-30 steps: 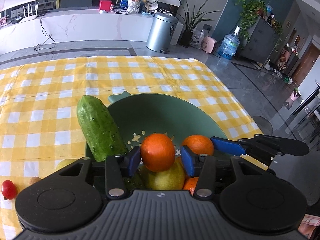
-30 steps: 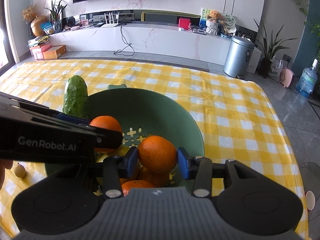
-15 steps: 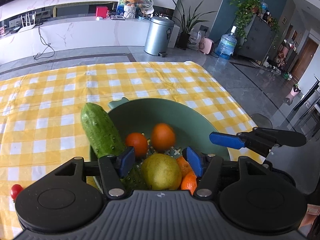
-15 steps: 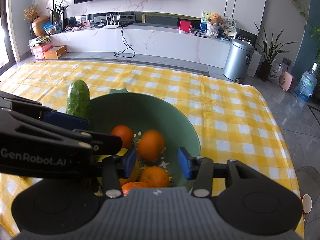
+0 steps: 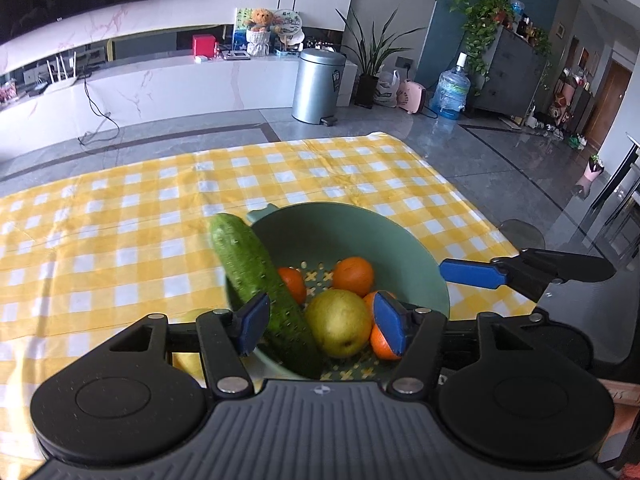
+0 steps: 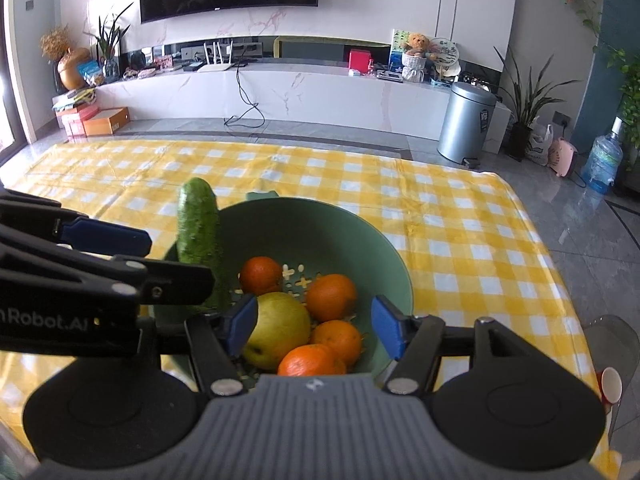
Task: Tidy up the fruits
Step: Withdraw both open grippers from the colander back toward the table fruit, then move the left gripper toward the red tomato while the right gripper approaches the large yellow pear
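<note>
A green colander bowl sits on the yellow checked tablecloth. It holds several oranges, a yellow-green pear and a cucumber leaning over its left rim. My left gripper is open and empty above the bowl's near side. My right gripper is open and empty above the bowl's near rim. Each gripper also shows in the other's view, the right and the left.
The tablecloth reaches the table's right edge, with grey floor beyond. A red and white cup stands low at the right. A pale yellow fruit lies partly hidden left of the bowl.
Both grippers let go of their oranges, which now lie in the bowl. Both have opened and risen back from the bowl.
</note>
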Motion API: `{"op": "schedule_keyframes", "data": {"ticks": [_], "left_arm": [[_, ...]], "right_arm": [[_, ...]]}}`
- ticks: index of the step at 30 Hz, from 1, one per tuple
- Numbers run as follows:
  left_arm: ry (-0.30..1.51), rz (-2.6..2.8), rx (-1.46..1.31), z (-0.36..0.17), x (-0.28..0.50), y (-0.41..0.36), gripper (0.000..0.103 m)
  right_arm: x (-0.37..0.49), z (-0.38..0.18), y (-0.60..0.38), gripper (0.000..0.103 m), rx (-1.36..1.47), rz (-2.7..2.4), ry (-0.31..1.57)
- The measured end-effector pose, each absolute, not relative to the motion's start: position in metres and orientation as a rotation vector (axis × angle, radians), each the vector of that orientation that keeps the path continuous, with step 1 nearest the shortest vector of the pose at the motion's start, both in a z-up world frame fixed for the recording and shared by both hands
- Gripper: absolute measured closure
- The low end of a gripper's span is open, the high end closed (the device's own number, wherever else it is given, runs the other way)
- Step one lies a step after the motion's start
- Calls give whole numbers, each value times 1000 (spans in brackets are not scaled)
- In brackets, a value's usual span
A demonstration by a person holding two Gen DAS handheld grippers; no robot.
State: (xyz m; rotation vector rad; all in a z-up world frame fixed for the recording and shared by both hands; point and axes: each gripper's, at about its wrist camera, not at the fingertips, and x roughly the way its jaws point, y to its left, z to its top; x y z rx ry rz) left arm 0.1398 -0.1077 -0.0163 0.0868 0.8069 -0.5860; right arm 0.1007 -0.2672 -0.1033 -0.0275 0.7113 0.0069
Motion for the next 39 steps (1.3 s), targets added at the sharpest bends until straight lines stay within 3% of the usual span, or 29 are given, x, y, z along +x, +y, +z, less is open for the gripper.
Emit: {"op": "schedule_keyframes", "data": {"ticks": [11, 28, 39], "left_arm": [[779, -550, 175, 2, 113, -75, 33], [836, -461, 121, -24, 112, -6, 32], [851, -432, -5, -44, 129, 39, 33]], "right_arm": [[62, -96, -243, 40, 117, -7, 660], [42, -111, -177, 40, 78, 9, 635], [55, -125, -132, 53, -65, 66, 630]]}}
